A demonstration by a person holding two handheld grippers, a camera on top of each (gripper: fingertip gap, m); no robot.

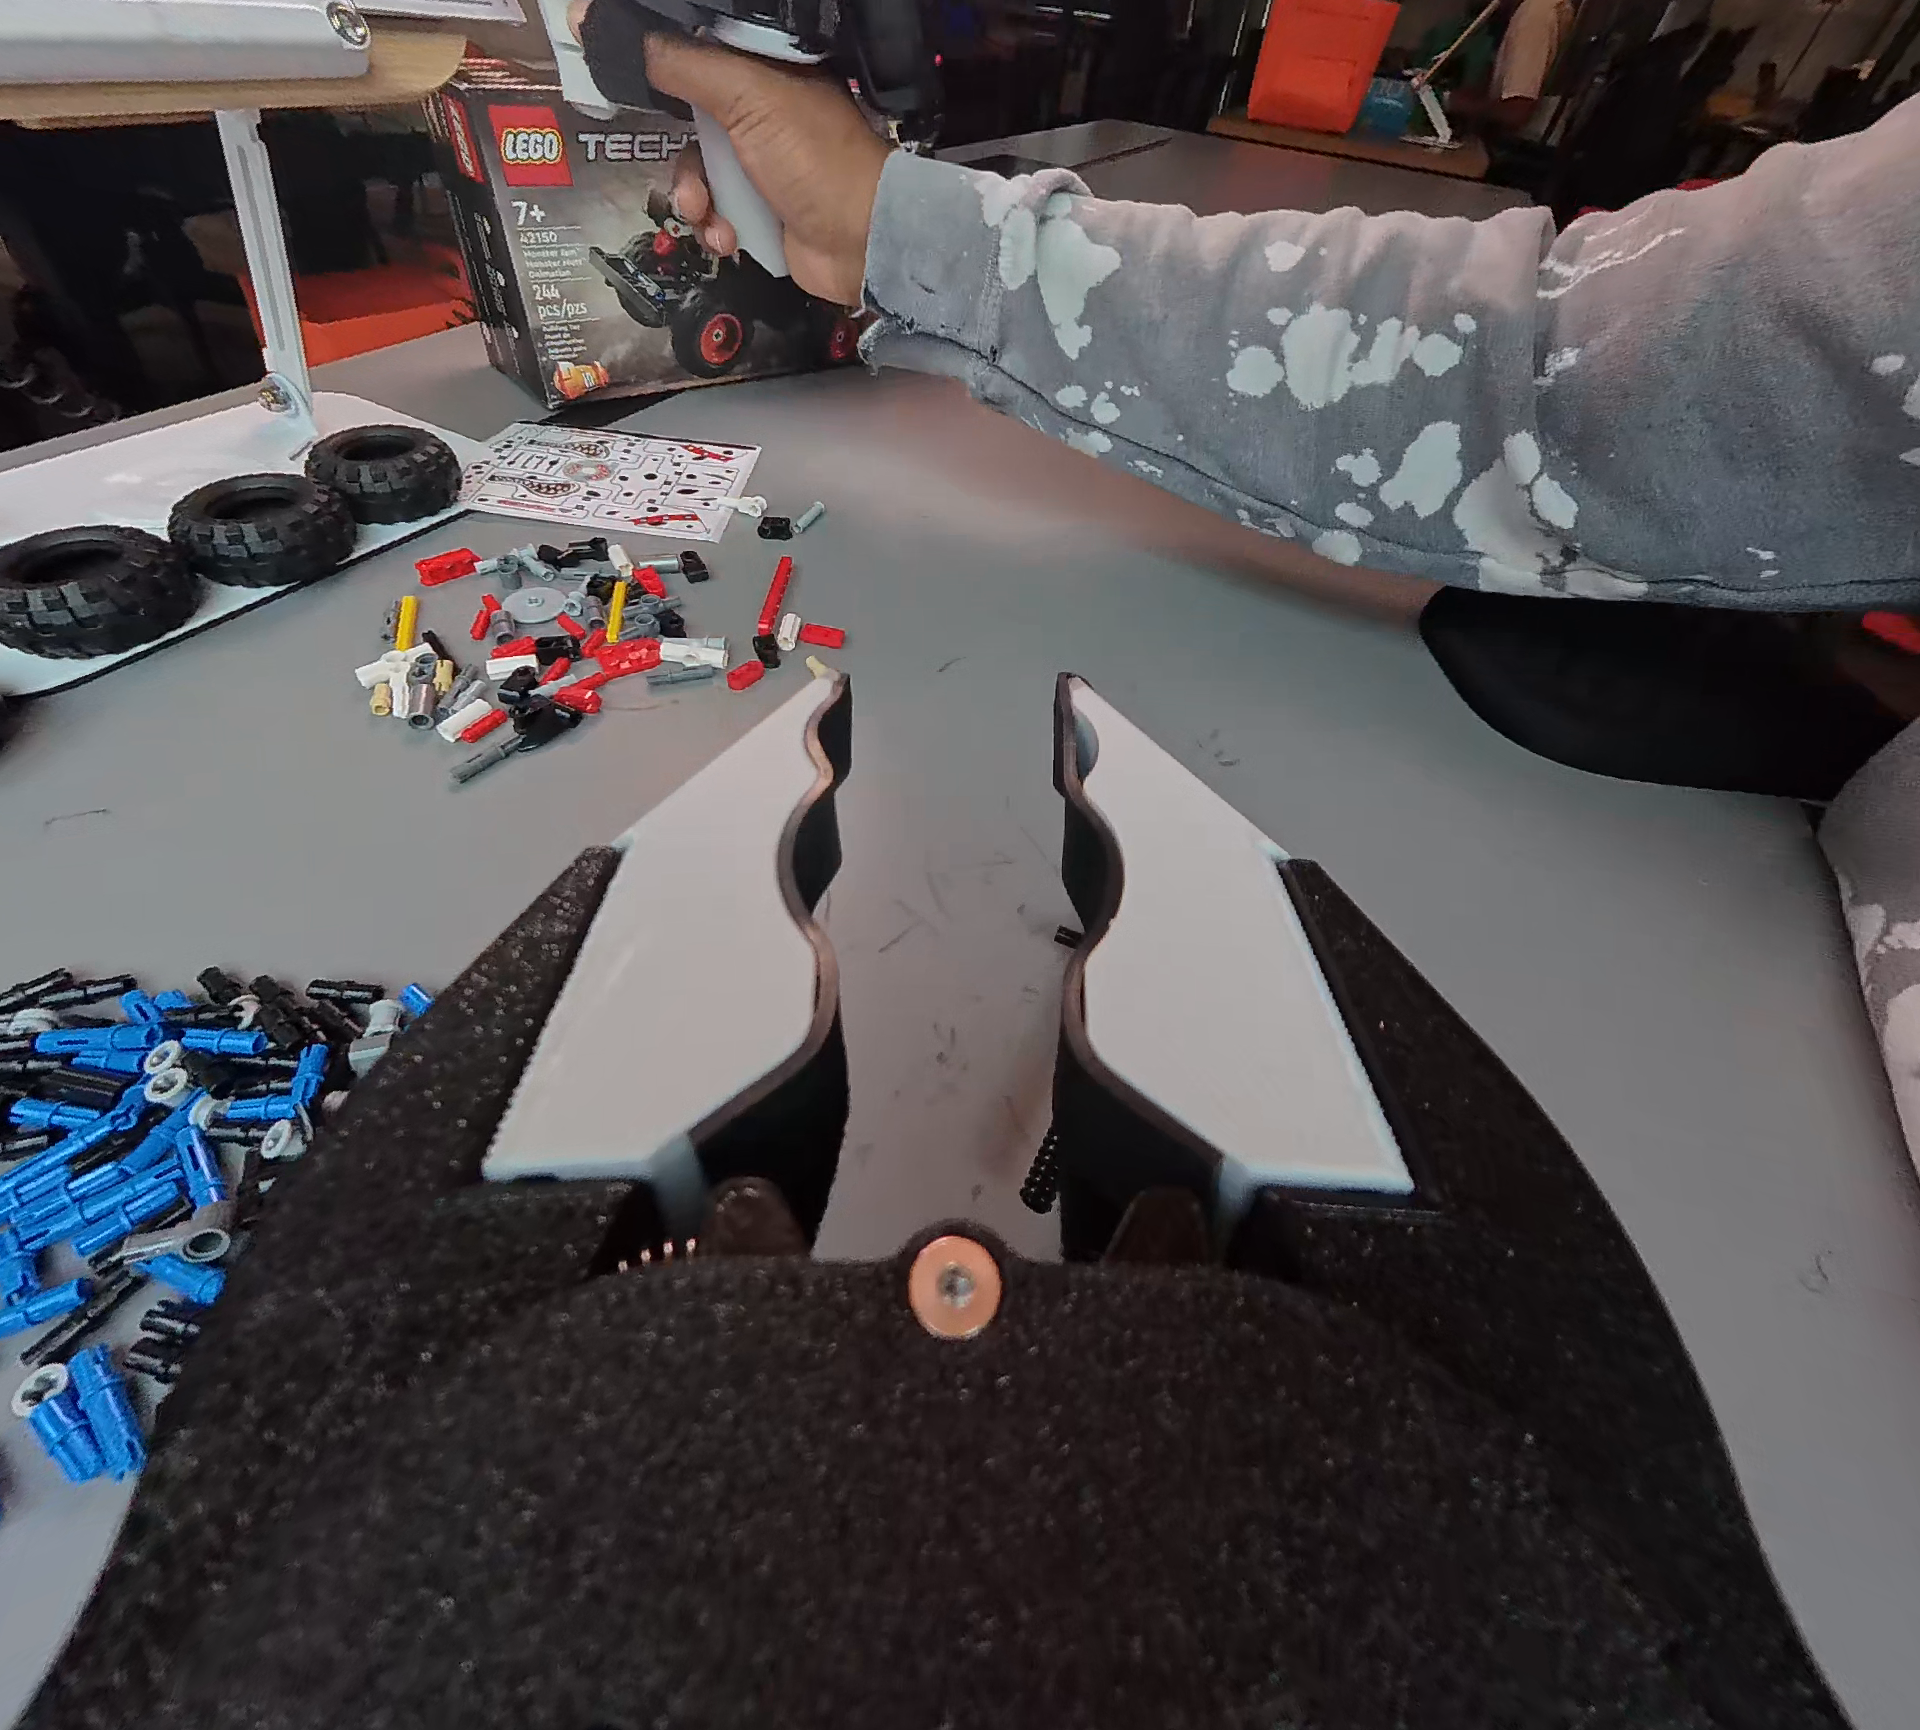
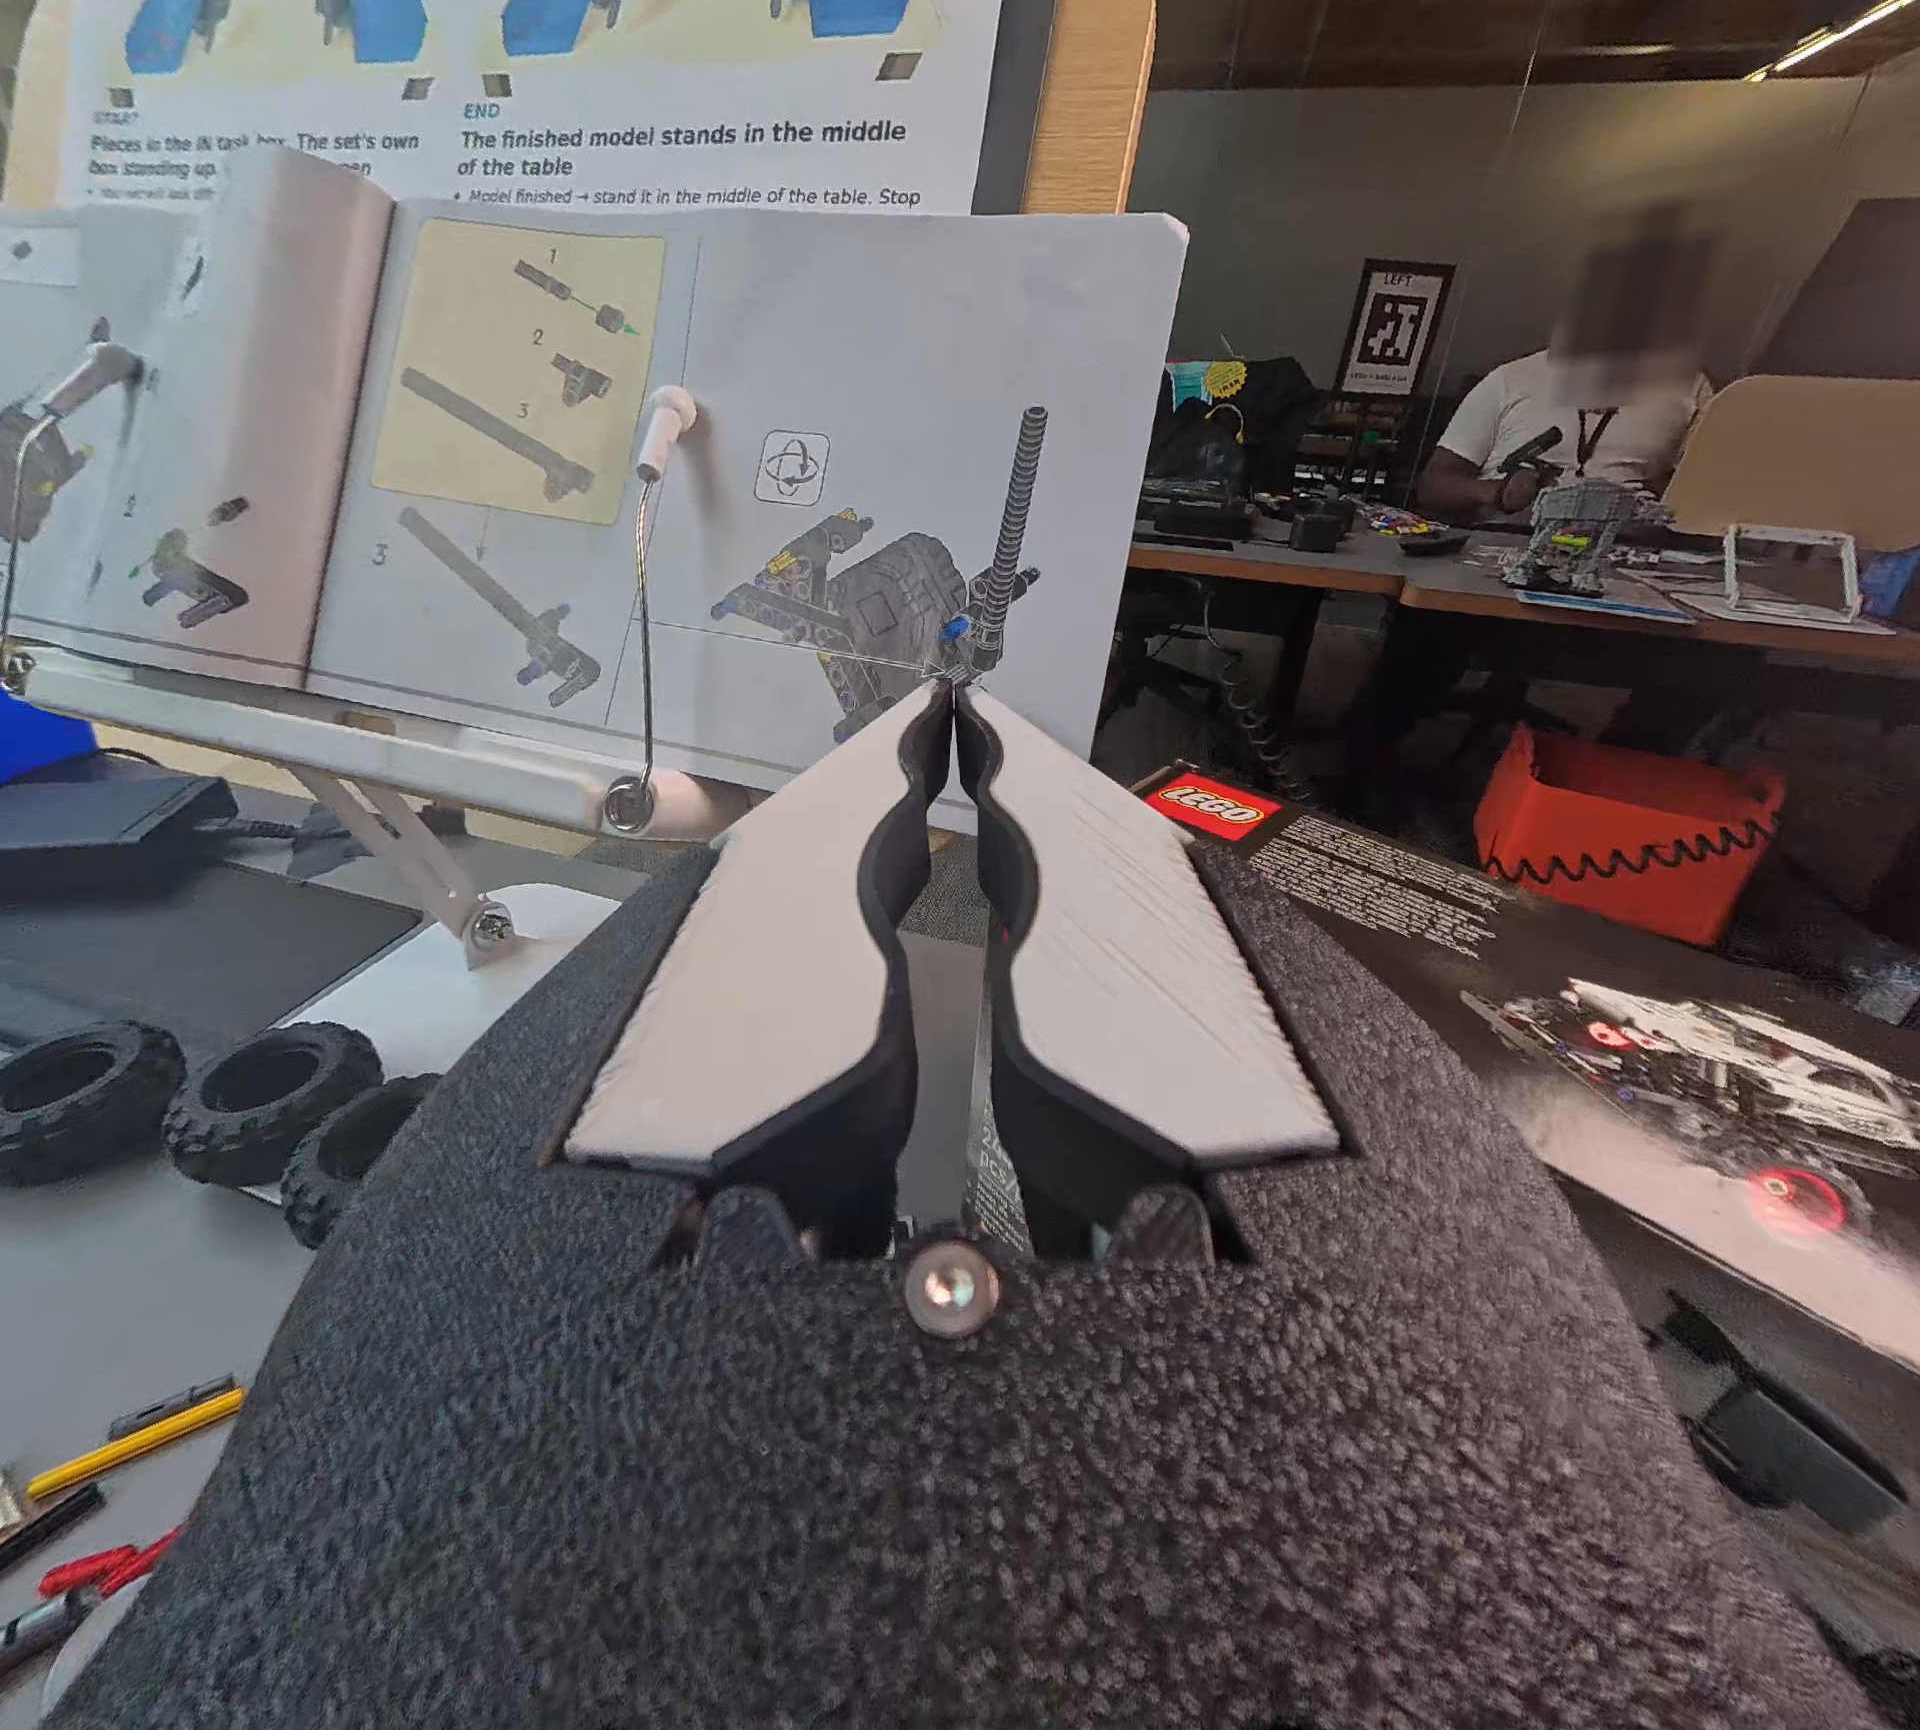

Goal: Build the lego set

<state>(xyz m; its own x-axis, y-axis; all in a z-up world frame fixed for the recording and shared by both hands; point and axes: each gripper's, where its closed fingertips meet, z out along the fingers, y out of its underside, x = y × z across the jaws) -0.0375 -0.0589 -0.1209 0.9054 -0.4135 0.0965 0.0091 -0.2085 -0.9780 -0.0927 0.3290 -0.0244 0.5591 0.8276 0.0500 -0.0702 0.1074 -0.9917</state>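
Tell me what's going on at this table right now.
A person is building a Lego set with two handheld grippers. The right gripper is shut, empty and raised toward the instruction booklet on its stand. The left gripper hangs open over the grey table, holding nothing. Loose small pieces, blue and black pins and three tyres lie unassembled.

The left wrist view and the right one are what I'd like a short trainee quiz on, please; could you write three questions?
1. True or false: the left tongs hold a brick.
2. How many tyres lie on the white stand base in the left wrist view?
3. The right tongs, shut, are raised toward: A) the blue pins, B) the instruction booklet, C) the sticker sheet.

Key: 1 false, they are open and empty; 2 three; 3 B.
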